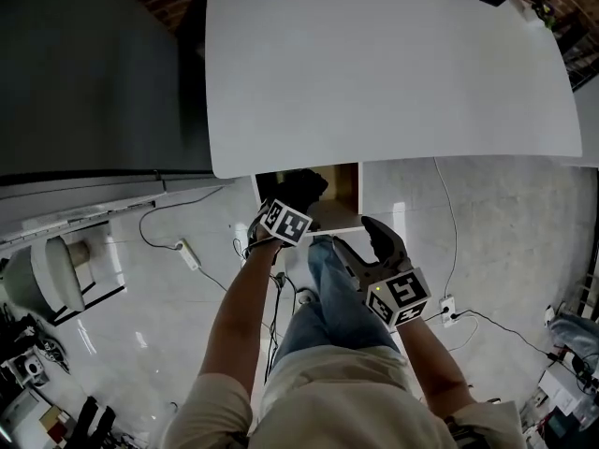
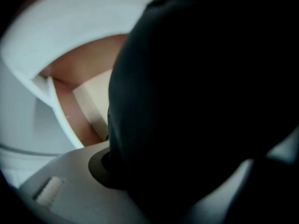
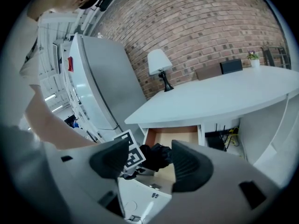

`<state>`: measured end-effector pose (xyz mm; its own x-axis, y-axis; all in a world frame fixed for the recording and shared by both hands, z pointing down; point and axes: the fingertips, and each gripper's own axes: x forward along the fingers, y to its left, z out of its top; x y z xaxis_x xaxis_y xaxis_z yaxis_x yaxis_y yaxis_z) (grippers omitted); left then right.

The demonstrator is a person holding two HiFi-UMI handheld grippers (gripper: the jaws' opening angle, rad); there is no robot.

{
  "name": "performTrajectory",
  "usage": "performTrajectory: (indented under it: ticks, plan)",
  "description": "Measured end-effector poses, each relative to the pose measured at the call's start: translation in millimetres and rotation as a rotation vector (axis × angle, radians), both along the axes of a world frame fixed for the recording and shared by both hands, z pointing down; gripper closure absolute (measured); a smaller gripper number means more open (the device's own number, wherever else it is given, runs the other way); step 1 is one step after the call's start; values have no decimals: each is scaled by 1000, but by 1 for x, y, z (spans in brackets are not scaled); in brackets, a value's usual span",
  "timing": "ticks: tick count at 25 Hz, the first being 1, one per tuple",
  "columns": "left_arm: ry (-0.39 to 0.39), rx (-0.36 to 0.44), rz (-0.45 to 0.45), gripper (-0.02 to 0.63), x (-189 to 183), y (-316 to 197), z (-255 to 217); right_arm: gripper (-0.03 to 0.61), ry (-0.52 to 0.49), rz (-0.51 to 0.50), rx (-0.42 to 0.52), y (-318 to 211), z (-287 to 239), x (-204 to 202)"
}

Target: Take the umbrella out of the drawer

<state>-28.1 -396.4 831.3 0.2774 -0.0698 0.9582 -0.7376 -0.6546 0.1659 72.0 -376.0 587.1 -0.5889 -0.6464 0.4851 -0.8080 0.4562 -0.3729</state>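
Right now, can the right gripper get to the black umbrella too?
Probably yes. The right gripper is open, empty and aimed at the umbrella, with nothing between; the left gripper holds it at the open drawer.

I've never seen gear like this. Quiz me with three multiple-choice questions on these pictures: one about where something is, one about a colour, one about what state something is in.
1. Where is the umbrella?
A) flat on the table top
B) in the left gripper, at the open drawer
C) on the floor

2. What colour is the umbrella?
A) red
B) yellow
C) black

3. How is the right gripper?
A) open, holding nothing
B) shut on the umbrella
C) shut on a lamp

Answers:
1 B: the head view shows it bunched at the left gripper, right at the drawer's mouth.
2 C: it shows black in every view.
3 A: the right gripper view shows its two pads standing apart, gripping nothing.
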Motion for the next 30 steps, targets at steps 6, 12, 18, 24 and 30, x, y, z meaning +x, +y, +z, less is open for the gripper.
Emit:
performTrajectory:
  ticks: [6, 12, 18, 24, 30]
  plan:
    - [104, 93, -91, 371, -7, 20, -57, 340, 34, 9, 81, 25, -38, -15]
    - [185, 164, -153, 371, -12, 64, -112, 438, 59, 35, 147, 69, -72, -20]
    - [241, 270, -197, 371, -21, 108, -160, 517, 106, 84, 237, 115, -96, -17]
    - [293, 350, -235, 370, -37, 162, -212, 577, 166, 138, 287, 163, -117, -13]
    - [366, 416, -274, 370, -48, 216, -260, 577, 178, 147, 328, 210, -139, -20]
